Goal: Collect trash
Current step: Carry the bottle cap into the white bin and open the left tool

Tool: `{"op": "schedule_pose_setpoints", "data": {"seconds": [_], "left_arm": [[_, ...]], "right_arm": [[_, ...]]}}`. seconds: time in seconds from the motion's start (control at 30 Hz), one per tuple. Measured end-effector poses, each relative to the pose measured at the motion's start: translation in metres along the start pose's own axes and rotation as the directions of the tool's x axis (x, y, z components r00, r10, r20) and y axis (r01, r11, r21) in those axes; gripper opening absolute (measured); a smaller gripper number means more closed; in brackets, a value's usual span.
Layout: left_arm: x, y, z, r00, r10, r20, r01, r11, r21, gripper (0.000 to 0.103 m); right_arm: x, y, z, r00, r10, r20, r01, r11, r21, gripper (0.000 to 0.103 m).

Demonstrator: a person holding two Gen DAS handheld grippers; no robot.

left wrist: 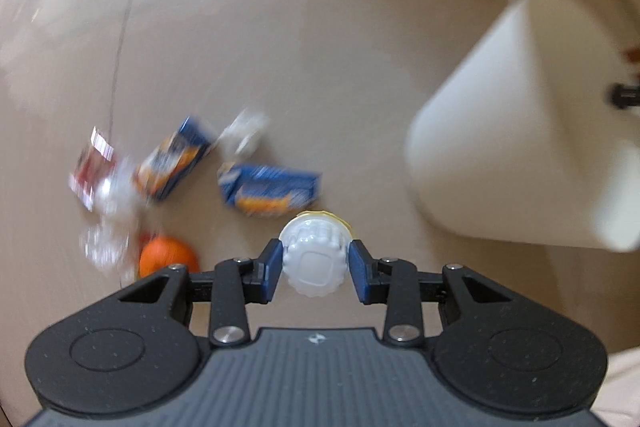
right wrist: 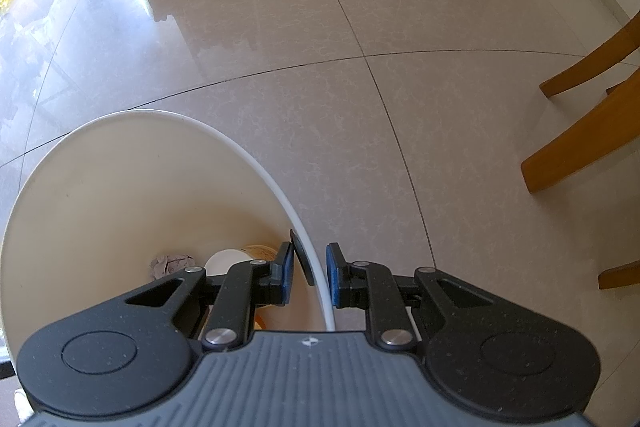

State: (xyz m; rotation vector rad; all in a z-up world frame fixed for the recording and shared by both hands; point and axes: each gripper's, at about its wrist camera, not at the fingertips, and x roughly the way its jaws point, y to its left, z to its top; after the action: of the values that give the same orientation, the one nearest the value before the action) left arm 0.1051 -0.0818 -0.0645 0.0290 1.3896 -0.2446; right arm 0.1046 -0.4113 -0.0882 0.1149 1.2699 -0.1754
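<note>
Left gripper (left wrist: 316, 269) clamps a white plastic bottle (left wrist: 314, 259); right gripper (right wrist: 311, 277) pinches the white bin (right wrist: 276, 163) rim.

I judge the bottle should swing right, over the bin mouth, before I release; cartons (left wrist: 268, 189) remain floored.

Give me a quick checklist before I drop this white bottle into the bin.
1. Left gripper shut on the white bottle: ok.
2. Right gripper clamped on the rim of the white bin: ok.
3. Bottle above the bin opening: not ok; the bin sits off to the right.
4. Room in the bin: ok; only a paper wad and a cup show.
5. Bin held level: cannot tell.
</note>
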Motion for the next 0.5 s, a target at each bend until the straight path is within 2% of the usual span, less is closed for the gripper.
{"op": "schedule_pose_setpoints", "data": {"seconds": [0.13,0.27,0.37,0.5], "left_arm": [[-0.041,-0.04,0.026,0.997,-0.051,0.054,0.044,0.991,0.123,0.035],[-0.074,-0.085,0.045,0.988,-0.115,0.1,0.089,0.968,0.233,0.035],[-0.085,-0.115,0.055,0.98,-0.159,0.118,0.119,0.949,0.293,0.035],[-0.079,-0.146,0.062,0.976,-0.187,0.111,0.142,0.933,0.33,0.035]], "right_arm": [[0.001,-0.001,0.0,1.0,0.003,0.0,-0.003,1.0,0.001,0.02],[0.001,-0.002,0.0,1.0,0.006,-0.001,-0.006,1.0,0.007,0.02],[0.001,-0.003,0.001,1.0,0.009,-0.002,-0.009,1.0,0.006,0.02],[0.0,-0.003,0.001,1.0,0.008,-0.001,-0.008,1.0,0.004,0.02]]}}
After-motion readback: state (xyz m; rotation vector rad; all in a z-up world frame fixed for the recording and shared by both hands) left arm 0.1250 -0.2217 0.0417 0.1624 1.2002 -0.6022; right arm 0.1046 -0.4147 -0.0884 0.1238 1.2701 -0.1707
